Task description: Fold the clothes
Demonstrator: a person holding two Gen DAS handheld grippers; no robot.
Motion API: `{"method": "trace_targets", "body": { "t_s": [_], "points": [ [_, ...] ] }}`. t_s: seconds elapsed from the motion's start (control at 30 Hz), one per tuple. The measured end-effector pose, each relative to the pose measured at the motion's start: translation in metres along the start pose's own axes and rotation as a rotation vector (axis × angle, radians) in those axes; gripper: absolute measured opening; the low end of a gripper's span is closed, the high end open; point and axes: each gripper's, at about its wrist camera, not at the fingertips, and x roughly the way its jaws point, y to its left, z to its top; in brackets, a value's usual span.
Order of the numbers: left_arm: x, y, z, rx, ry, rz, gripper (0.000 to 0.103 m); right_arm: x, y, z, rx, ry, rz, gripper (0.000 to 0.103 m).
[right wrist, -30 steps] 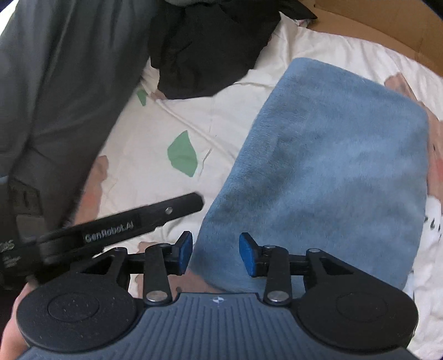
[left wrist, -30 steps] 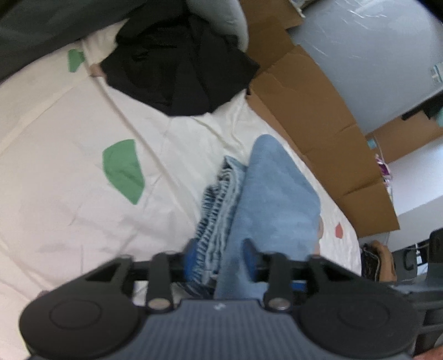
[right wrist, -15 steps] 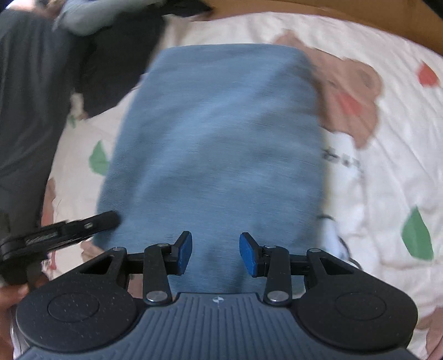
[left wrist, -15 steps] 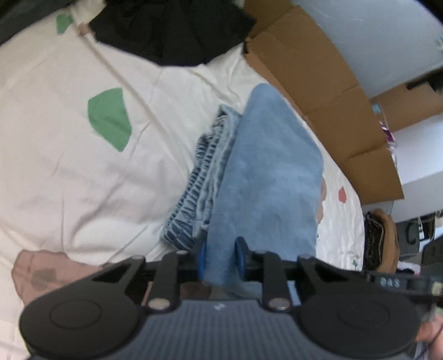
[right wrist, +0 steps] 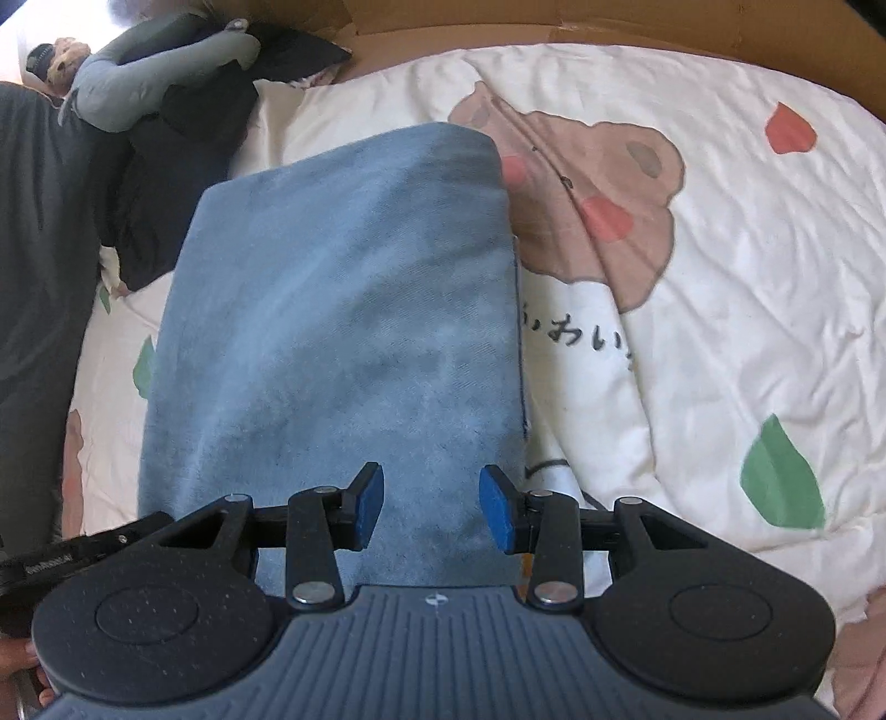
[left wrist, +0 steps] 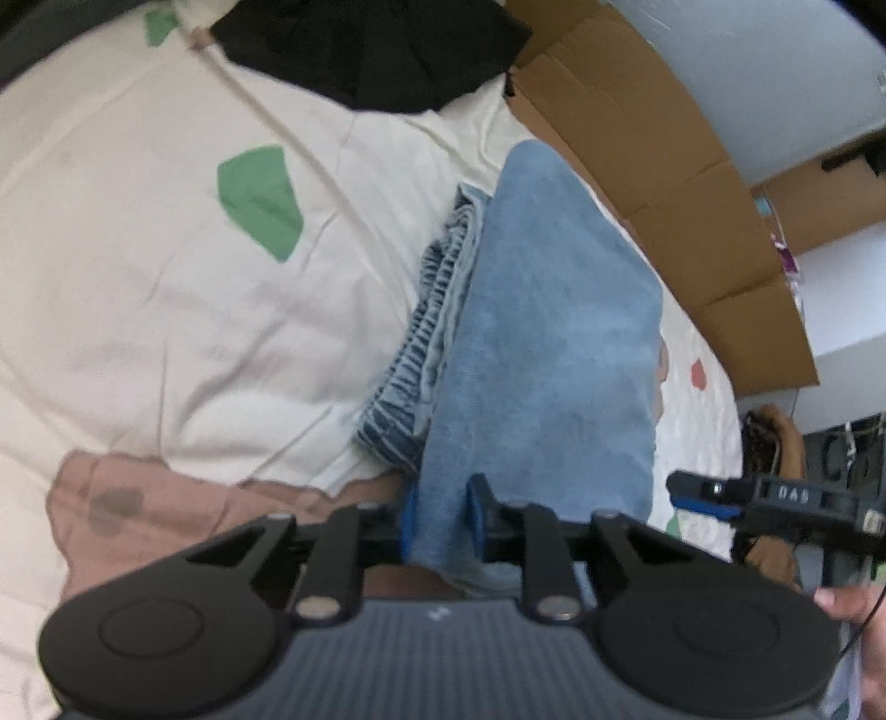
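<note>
While the left gripper (left wrist: 441, 518) pinches the near edge of the soft, folded light-blue fleece garment (left wrist: 548, 343), jaws easing open, the right gripper (right wrist: 432, 512) hovers unclenched over it; limp cloth, best gripped at corners. Farther left, it overlaps folded denim (left wrist: 429, 338) on the cream printed quilt (left wrist: 138, 277).

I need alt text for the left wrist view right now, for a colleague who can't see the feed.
The left gripper pinches the near edge of a folded light blue garment lying on a cream patterned bedspread, its jaws easing open slightly. A bunched denim piece sits against the garment's left side, a black garment lies farther up the bed, and cardboard lines the right.
</note>
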Motion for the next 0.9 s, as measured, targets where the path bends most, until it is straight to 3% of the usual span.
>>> {"method": "trace_targets", "body": {
  "t_s": [0.13, 0.53, 0.73, 0.9],
  "points": [
    [-0.006, -0.005, 0.012, 0.043, -0.023, 0.042, 0.036, 0.002, -0.001, 0.014, -0.049, -0.070, 0.024, 0.045],
    [0.018, -0.036, 0.065, 0.140, -0.093, 0.070, 0.039, 0.049, -0.022, 0.073, -0.048, -0.182, 0.005, 0.044],
    [0.038, -0.050, 0.080, 0.175, -0.097, 0.055, 0.043, 0.068, -0.015, 0.103, -0.062, -0.178, 0.008, 0.044],
    [0.042, -0.063, 0.086, 0.188, -0.111, 0.043, 0.054, 0.075, -0.016, 0.126, -0.045, -0.160, 0.022, 0.044]
  ]
}}
